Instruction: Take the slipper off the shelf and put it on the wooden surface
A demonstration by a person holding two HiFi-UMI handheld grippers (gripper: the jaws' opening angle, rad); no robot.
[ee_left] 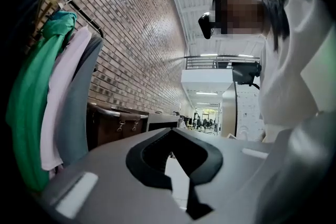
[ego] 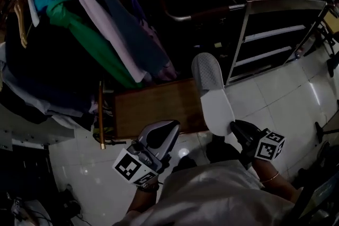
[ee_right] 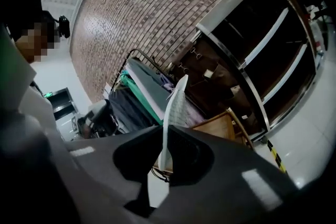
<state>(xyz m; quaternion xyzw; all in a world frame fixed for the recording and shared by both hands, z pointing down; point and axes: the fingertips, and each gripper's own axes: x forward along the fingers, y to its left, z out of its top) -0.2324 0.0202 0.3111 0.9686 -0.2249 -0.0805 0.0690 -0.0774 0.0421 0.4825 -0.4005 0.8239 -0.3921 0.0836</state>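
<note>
Your right gripper (ee_right: 161,157) has its jaws clamped on the white slipper (ee_right: 175,110), held edge-on before the wooden surface (ee_right: 219,127) and shelf (ee_right: 268,34).

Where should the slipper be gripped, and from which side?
Grip the slipper at its heel end, coming from the person's side, as the right tongs do now. The sole there is thin and flat, so it sits edge-on between the closed jaws. The bulkier toe cap points away from the person.
</note>
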